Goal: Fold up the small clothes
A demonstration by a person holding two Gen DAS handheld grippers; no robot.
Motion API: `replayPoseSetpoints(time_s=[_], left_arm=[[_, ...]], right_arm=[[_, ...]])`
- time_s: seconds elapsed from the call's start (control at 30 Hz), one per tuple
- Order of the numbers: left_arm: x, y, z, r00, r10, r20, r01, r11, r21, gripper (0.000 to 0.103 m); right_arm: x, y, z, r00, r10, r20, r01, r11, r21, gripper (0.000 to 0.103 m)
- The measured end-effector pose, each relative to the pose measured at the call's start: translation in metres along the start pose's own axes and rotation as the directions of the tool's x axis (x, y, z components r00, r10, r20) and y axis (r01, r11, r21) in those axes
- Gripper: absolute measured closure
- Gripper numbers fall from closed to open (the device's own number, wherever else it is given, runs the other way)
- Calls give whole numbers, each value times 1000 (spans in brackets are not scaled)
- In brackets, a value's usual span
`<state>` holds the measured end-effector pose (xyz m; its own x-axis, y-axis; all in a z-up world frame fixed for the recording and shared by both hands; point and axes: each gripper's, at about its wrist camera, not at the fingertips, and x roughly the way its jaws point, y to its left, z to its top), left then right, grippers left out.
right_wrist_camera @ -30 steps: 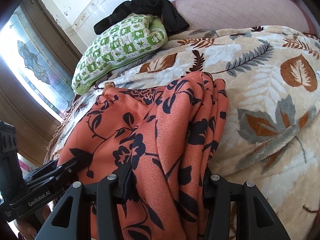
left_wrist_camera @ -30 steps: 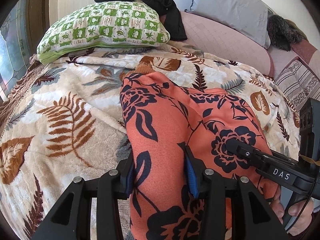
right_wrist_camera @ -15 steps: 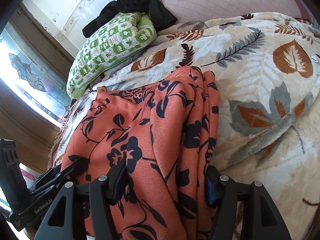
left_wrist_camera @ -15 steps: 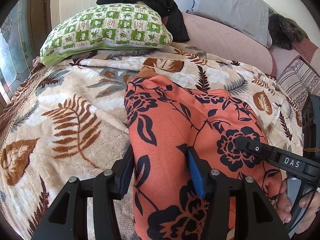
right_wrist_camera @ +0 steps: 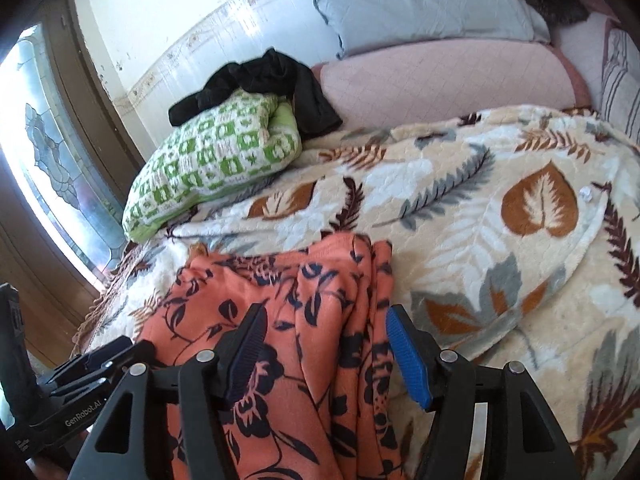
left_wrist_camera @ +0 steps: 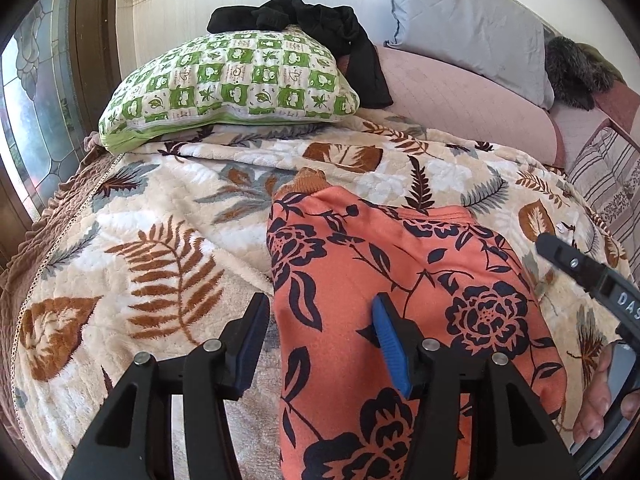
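Garment: my orange floral garment (left_wrist_camera: 400, 292) lies folded on the leaf-print blanket (left_wrist_camera: 160, 240).
Left gripper (left_wrist_camera: 320, 340): I see fingers spread, fabric between them, not pinched.
Right gripper (right_wrist_camera: 326, 354): fingers spread, straddling the garment's bunched edge.

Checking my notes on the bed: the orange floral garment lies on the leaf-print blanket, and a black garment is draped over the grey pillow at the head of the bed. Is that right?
Not quite. The black garment is draped over the green-and-white checked pillow, not the grey pillow, as the left wrist view shows. The orange floral garment does lie on the leaf-print blanket.
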<state>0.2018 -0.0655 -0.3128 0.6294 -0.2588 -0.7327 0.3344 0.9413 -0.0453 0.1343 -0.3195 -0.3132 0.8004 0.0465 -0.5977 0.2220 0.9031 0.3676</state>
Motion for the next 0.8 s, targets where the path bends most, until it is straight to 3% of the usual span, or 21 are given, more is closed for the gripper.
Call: replayPoseSetpoints(time_s=[0.1, 0.17, 0.27, 0.33, 0.4, 0.53, 0.6, 0.67, 0.73, 0.8], left_arm=[[2, 2, 0, 1000, 9, -7, -9, 1000, -7, 45], [3, 4, -1, 1000, 22, -10, -23, 1000, -16, 39], [9, 8, -2, 999, 41, -32, -42, 999, -27, 31], [18, 11, -5, 996, 52, -73, -55, 998, -34, 25], [29, 18, -8, 992, 34, -122, -42, 997, -63, 18], [31, 32, -9, 989, -21, -149, -2, 988, -152, 16], [22, 28, -7, 994, 4, -109, -19, 991, -136, 16], [11, 21, -3, 998, 46, -51, -51, 994, -95, 17], [2, 22, 2, 997, 71, -2, -71, 993, -94, 17], [-2, 26, 4, 994, 104, 24, -101, 989, -111, 17]], right_arm=[[-18, 5, 5, 993, 69, 97, -66, 997, -27, 37], [-17, 9, 7, 988, 131, 77, -129, 991, -31, 37], [8, 7, 2, 978, 198, -67, -197, 980, 19, 37], [39, 1, -11, 958, 161, -238, -148, 986, 72, 37], [58, -11, -23, 935, 154, -320, -118, 985, 128, 37], [46, -6, -17, 952, 151, -265, -125, 986, 113, 37], [30, -1, -12, 977, 121, -176, -111, 992, 64, 37], [11, 7, -3, 988, 134, -72, -133, 991, 12, 37], [-5, 14, 5, 984, 179, 6, -178, 984, -28, 37], [-9, 18, 10, 970, 245, -1, -245, 969, -37, 38]])
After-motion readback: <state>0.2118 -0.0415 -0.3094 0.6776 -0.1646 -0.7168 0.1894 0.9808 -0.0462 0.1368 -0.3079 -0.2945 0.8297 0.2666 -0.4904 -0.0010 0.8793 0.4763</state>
